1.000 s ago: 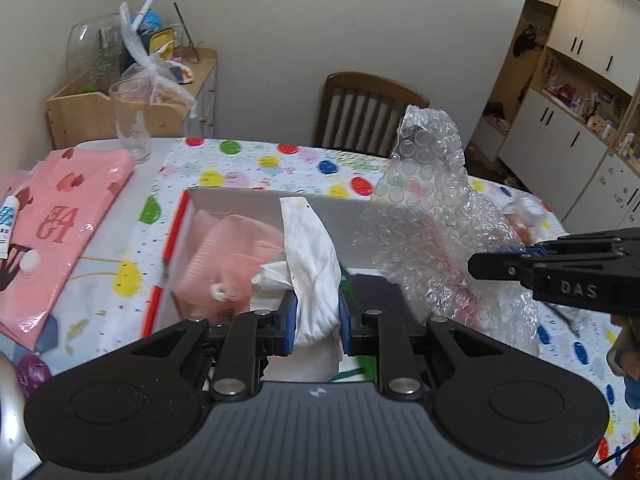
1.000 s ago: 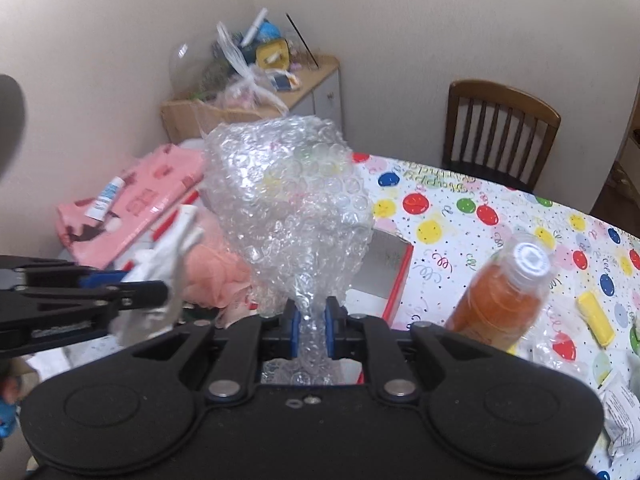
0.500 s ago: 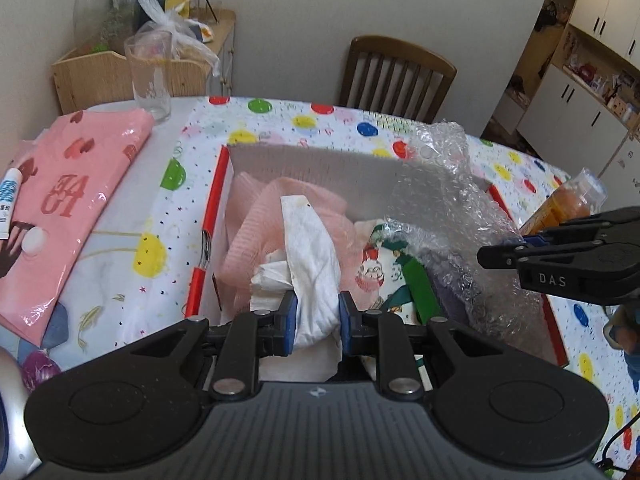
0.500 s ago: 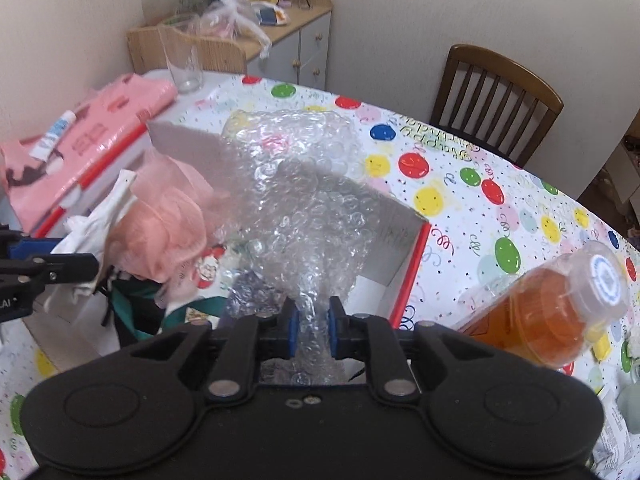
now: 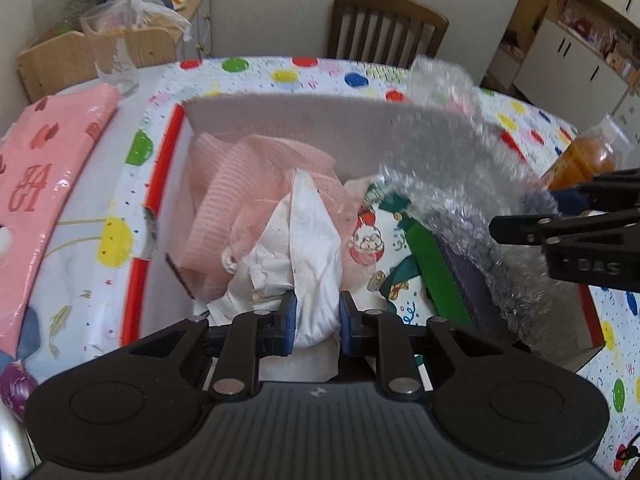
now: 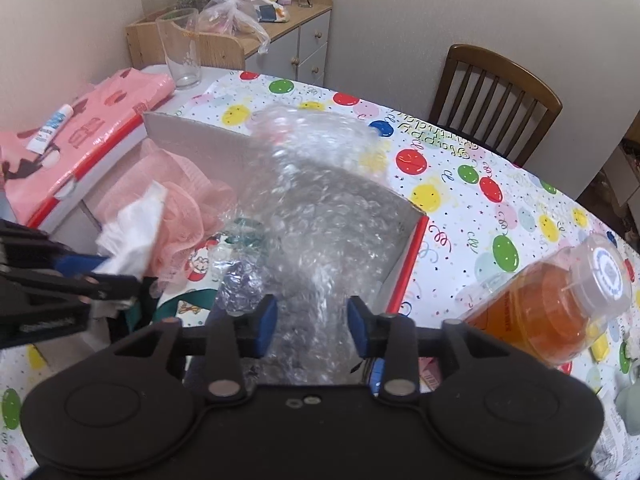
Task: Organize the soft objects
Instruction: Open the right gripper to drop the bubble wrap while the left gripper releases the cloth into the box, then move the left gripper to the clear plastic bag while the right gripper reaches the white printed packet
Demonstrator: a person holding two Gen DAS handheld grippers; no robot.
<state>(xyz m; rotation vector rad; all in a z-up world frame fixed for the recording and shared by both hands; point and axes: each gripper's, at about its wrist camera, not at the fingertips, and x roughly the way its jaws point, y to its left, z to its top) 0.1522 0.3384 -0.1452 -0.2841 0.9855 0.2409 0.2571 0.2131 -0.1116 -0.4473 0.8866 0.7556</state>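
Note:
A red-edged cardboard box (image 5: pixel 280 120) lies open on the table, holding a pink mesh sponge (image 5: pixel 240 184) and printed cloth with a green ribbon. My left gripper (image 5: pixel 316 320) is shut on a crumpled white cloth (image 5: pixel 308 240), low over the box's near side. My right gripper (image 6: pixel 312 324) hovers over the box's right part. Its jaws are opening, and the bubble wrap (image 6: pixel 320 208) stands blurred between the parted pads (image 6: pixel 266 324) and sags into the box. From the left wrist view the bubble wrap (image 5: pixel 460 184) drapes over the box's right side.
An orange bottle (image 6: pixel 552 304) lies on the dotted tablecloth (image 6: pixel 460 184) right of the box. A pink bag (image 5: pixel 36 176) with a small tube (image 6: pixel 50 126) on it lies to the left. A drinking glass (image 6: pixel 180 52) stands at the far left, a wooden chair (image 5: pixel 384 24) behind the table.
Both grippers have come down toward the box. The right jaws, shut on the bubble wrap before, now stand apart and the wrap has slumped. The left still grips the white cloth.

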